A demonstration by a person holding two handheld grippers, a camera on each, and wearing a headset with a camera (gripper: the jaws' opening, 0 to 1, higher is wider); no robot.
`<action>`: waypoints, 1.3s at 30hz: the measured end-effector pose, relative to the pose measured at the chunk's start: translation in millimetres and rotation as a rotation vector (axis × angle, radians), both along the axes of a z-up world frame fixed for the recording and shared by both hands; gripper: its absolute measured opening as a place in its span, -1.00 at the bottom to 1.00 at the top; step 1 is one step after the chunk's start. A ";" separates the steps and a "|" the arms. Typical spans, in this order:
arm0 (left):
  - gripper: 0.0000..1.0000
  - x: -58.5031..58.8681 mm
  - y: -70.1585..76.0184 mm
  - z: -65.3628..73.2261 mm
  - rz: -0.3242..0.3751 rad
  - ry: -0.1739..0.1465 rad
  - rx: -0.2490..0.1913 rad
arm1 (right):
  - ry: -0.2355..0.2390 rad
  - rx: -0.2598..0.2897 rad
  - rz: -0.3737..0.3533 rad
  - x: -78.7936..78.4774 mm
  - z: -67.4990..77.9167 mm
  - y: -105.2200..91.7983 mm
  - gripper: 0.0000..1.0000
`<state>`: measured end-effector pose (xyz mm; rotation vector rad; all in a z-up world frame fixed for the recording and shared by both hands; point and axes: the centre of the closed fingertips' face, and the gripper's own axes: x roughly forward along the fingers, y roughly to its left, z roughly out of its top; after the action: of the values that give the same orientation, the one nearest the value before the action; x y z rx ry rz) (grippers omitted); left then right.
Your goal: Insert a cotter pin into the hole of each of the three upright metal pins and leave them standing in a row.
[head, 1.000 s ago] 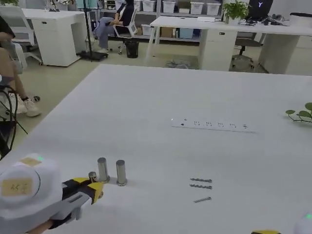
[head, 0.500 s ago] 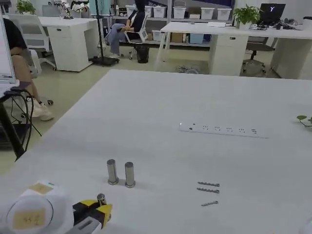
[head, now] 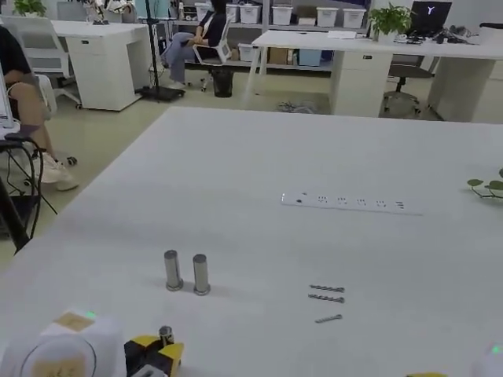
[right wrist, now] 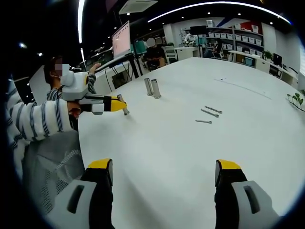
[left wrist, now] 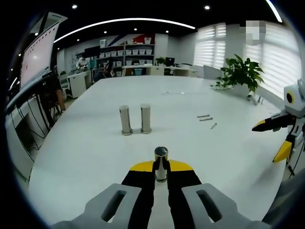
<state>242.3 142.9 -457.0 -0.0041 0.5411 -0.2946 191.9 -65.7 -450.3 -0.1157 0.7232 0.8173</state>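
Two metal pins [head: 185, 272] stand upright side by side on the white table, also in the left gripper view as metal pins [left wrist: 135, 119]. My left gripper [head: 161, 351] is shut on a third metal pin [left wrist: 161, 163], held upright near the table's front left edge. Three cotter pins [head: 325, 301] lie to the right of the standing pair; the cotter pins [right wrist: 208, 114] lie ahead of my right gripper [right wrist: 164, 174], which is open with nothing between its jaws, low at the front right. The right gripper [left wrist: 279, 138] also enters the left gripper view.
A white power strip [head: 350, 203] lies farther back on the table [head: 259, 157]. A leafy plant [head: 489, 185] sits at the right edge. Desks, chairs and seated people are beyond the table.
My left gripper has drawn back toward me with the third pin, away from the two standing pins. The head camera has shifted slightly.
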 end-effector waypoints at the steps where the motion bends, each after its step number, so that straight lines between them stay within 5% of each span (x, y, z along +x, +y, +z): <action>1: -0.90 -0.2 -0.3 -0.5 0.000 0.000 0.001 | -0.001 0.000 -0.001 0.1 0.3 -0.2 0.74; 20: -0.90 -6.3 -6.0 -10.9 -0.020 0.018 0.021 | 0.001 0.004 0.005 -1.8 1.9 2.3 0.73; 32: -0.89 -7.5 -7.9 -10.3 -0.005 0.001 0.009 | 0.001 -0.002 0.003 -3.8 1.6 -0.5 0.73; 39: -0.89 -9.1 -8.3 -12.5 -0.018 0.017 0.049 | -0.002 0.000 0.011 -5.5 3.4 2.1 0.72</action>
<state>233.1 134.6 -469.5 0.0454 0.5654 -0.2991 186.4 -63.6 -446.9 -0.1208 0.7210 0.8275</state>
